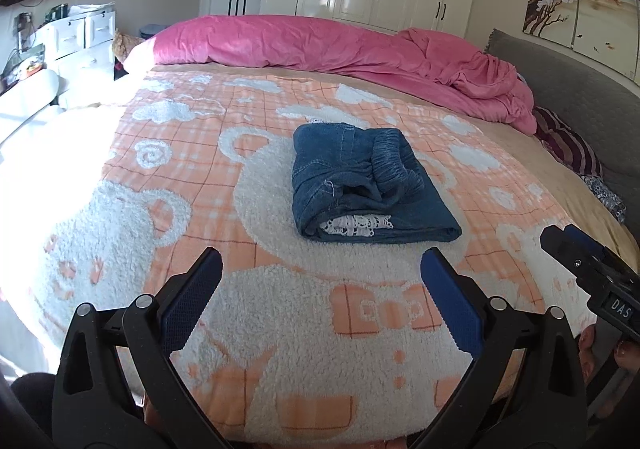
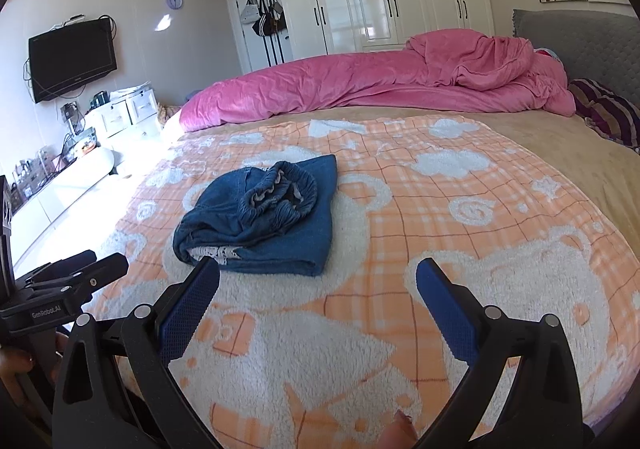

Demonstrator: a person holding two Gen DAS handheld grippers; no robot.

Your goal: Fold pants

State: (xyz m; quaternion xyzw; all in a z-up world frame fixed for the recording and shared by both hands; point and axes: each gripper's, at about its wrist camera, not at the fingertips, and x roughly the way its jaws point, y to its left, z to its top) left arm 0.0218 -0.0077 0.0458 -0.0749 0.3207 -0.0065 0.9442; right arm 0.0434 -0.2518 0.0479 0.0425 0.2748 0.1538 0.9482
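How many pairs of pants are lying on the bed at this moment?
1. The folded blue denim pants lie on the orange bear-pattern blanket, ahead of both open grippers. Others may be hidden under the pink duvet behind.

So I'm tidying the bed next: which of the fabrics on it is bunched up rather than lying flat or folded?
The pink duvet, heaped along the far side; the bear blanket lies flat and the jeans are folded.

My left gripper [image 1: 322, 269] and right gripper [image 2: 318, 281] are black plastic with blue textured pads [image 1: 188, 301], silver rivets [image 2: 140, 311]; "GenRobot.AI" lettering sits at nine o'clock.
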